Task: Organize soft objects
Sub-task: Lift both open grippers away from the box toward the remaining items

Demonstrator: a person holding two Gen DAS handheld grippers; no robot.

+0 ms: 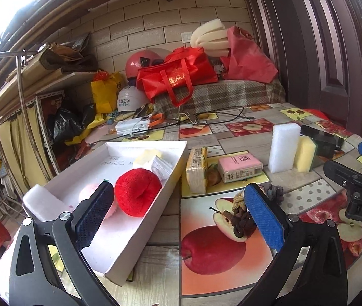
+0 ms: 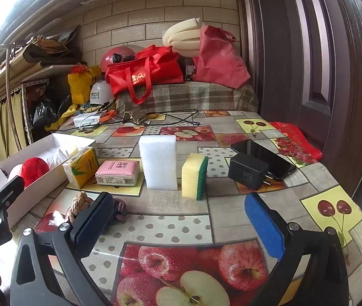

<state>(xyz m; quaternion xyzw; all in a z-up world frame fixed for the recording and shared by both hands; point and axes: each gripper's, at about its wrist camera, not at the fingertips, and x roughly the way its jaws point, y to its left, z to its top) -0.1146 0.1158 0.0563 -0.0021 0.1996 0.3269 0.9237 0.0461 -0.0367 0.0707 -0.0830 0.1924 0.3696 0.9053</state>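
- Fruit-patterned oilcloth [image 2: 170, 219] covered the table.
- Left gripper [image 1: 178, 204] stood with its jaws apart, holding nothing, above the white tray [image 1: 140, 232] wall at the table's left edge.
- Right gripper [image 2: 178, 216] likewise gaped empty, nearer the front edge.
- Knotted hair ties [image 1: 242, 214] lay just beside the left gripper's blue pad.
- Inside the tray sat a red sponge ball [image 1: 137, 191].
- Toward the middle stood a yellow tissue pack [image 2: 81, 167], a pink tissue pack [image 2: 117, 173], a white foam block [image 2: 159, 162] and a yellow-green sponge [image 2: 195, 176].
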